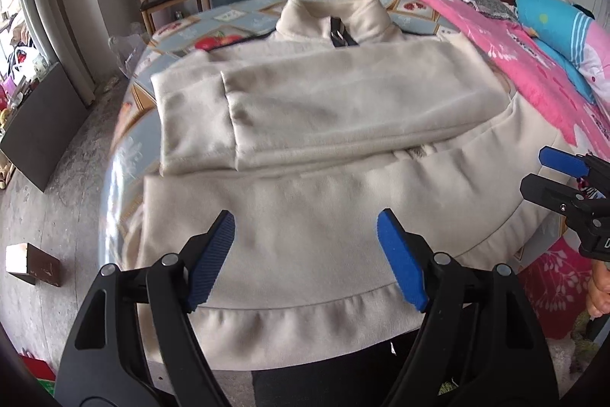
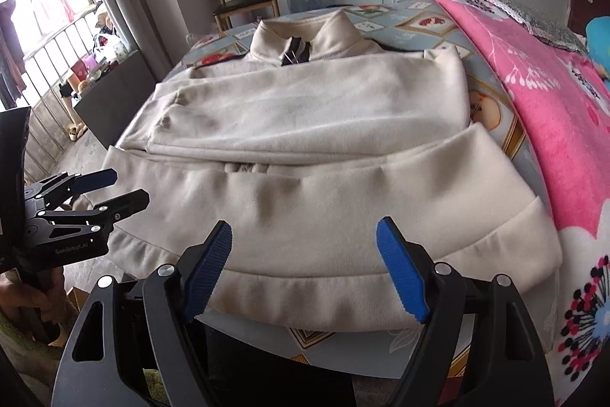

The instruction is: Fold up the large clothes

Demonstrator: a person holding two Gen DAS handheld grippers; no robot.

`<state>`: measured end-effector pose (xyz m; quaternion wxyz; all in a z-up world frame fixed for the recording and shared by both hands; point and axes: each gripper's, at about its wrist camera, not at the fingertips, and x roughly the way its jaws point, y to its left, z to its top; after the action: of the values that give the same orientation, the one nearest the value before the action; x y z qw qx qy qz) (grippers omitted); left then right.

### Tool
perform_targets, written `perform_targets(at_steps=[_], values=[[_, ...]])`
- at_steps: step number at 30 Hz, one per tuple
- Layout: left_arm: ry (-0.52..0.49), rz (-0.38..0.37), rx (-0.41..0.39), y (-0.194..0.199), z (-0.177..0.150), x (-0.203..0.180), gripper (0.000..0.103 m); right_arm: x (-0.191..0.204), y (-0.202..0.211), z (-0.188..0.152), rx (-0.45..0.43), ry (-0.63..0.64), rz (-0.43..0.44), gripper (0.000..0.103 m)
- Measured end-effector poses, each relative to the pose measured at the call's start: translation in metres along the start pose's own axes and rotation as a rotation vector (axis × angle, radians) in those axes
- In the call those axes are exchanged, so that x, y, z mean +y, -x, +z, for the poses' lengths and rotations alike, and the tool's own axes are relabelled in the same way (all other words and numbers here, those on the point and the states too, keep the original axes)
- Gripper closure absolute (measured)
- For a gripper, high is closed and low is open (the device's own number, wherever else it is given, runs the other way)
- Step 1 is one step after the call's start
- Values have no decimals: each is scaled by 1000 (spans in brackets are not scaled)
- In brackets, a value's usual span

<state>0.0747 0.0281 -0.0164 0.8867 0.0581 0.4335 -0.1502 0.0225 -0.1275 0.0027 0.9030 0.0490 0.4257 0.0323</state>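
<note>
Cream jacket (image 1: pixel 305 124) w/ sleeves folded across chest, flat on table (image 2: pixel 492 109). Left gripper (image 1: pixel 305 254) & right gripper (image 2: pixel 305 262): jaws apart, empty, above near hem.

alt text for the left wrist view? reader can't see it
A cream zip-neck sweatshirt lies flat on a patterned table, both sleeves folded across its chest. The open left gripper hovers over its near hem, holding nothing. The right gripper enters at the right edge; a pink blanket lies beyond.
</note>
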Motion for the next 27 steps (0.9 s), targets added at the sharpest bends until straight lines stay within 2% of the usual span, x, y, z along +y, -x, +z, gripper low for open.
perform_targets(at_steps=[7,11,13,16,21,24,27], values=[[-45,8,-118,43,52,19,29,0,19,62,-42,31,68,26],[-82,-12,-166,61,93,28,27,-7,12,114,1,4,121,26],[-90,-42,-171,64,117,33,25,-14,3,143,39,-29,179,26],[-85,-48,-165,62,151,40,24,-24,-13,184,77,-66,183,26],[-96,0,-175,51,205,51,23,-49,-56,242,164,-186,220,26],[-72,29,-169,32,237,59,22,-66,-87,270,219,-258,201,26],[-22,3,-133,7,262,66,22,-79,-111,291,244,-290,184,26]])
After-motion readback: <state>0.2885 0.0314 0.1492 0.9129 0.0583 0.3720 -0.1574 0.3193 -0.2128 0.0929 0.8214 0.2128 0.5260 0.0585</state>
